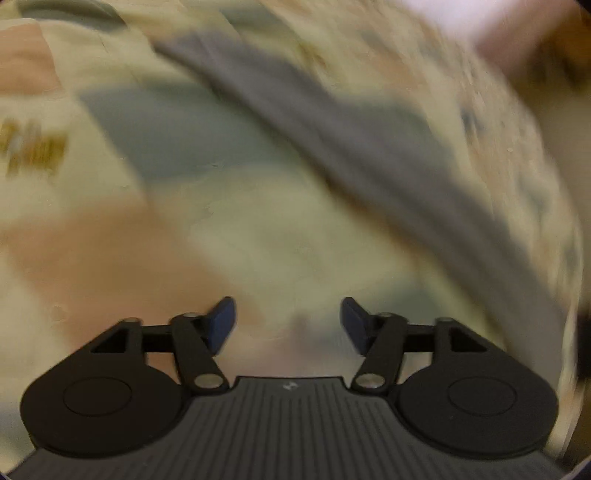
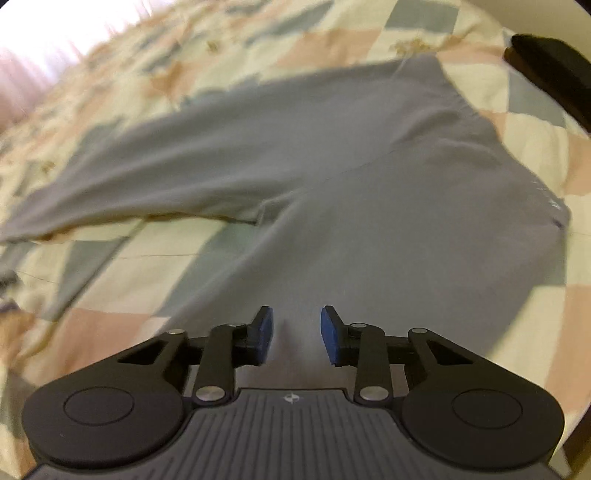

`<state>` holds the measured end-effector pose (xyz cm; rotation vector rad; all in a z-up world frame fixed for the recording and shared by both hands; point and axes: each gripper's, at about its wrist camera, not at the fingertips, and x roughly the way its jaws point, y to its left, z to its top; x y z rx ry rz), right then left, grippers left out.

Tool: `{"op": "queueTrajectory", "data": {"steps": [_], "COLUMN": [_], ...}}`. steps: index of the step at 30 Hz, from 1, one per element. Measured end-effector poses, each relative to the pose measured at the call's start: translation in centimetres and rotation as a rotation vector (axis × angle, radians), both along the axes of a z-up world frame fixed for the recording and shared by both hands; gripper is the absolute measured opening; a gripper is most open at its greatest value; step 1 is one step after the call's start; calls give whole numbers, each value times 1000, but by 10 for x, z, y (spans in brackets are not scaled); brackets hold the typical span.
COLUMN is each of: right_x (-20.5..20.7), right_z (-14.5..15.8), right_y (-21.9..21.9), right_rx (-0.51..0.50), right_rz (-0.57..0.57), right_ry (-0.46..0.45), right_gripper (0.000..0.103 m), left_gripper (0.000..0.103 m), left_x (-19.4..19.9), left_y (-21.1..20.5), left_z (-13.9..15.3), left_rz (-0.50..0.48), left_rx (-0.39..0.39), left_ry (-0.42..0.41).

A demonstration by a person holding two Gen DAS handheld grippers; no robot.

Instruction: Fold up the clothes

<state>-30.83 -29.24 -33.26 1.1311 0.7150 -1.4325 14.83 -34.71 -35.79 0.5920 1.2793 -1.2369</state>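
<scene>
A grey garment (image 2: 369,177) lies spread on a patchwork quilt (image 2: 122,266), one long part reaching to the left and the wider body running down the middle. My right gripper (image 2: 297,334) hovers over the garment's near part, jaws partly apart with only flat cloth showing in the gap. In the blurred left wrist view the same grey garment (image 1: 332,122) crosses as a diagonal band from upper left to right. My left gripper (image 1: 288,323) stands open above bare quilt (image 1: 258,229), nothing between its blue pads (image 1: 221,321).
The quilt of cream, pink and grey-green squares covers the whole surface. A dark object (image 2: 550,66) sits at the upper right edge in the right wrist view. Bright light (image 2: 55,26) comes from the far upper left.
</scene>
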Motion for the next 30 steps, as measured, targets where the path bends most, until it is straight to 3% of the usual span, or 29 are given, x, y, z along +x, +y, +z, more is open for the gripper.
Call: {"op": "queueTrajectory", "data": {"steps": [1, 3, 5, 8, 10, 12, 17, 20, 25, 30], "right_x": [2, 8, 15, 19, 18, 14, -6, -21, -43, -55], "right_z": [5, 14, 26, 50, 65, 80, 126, 153, 192, 216], "right_y": [6, 10, 11, 11, 13, 19, 51, 72, 111, 152], "right_rx": [9, 38, 57, 27, -7, -39, -97, -118, -159, -191], "right_rz": [19, 90, 160, 241, 294, 343, 410, 428, 405, 355], "right_ry": [14, 32, 45, 46, 39, 17, -19, -30, -37, -32], "right_gripper": [55, 56, 61, 74, 74, 75, 87, 88, 91, 92], "left_gripper": [71, 85, 87, 92, 100, 102, 102, 102, 102, 102], "left_x": [-17, -50, -74, -100, -117, -132, -159, -185, -225, -245], "left_y": [14, 42, 65, 98, 115, 132, 187, 215, 252, 281], "left_z": [9, 29, 51, 91, 117, 143, 201, 227, 258, 275], "left_rz": [-36, -98, -108, -103, -60, -3, 155, 176, 87, 12], "left_rx": [46, 132, 171, 140, 102, 46, -22, -40, -68, -113], "left_ry": [-39, -116, -170, -235, -334, -413, -360, -397, -476, -453]}}
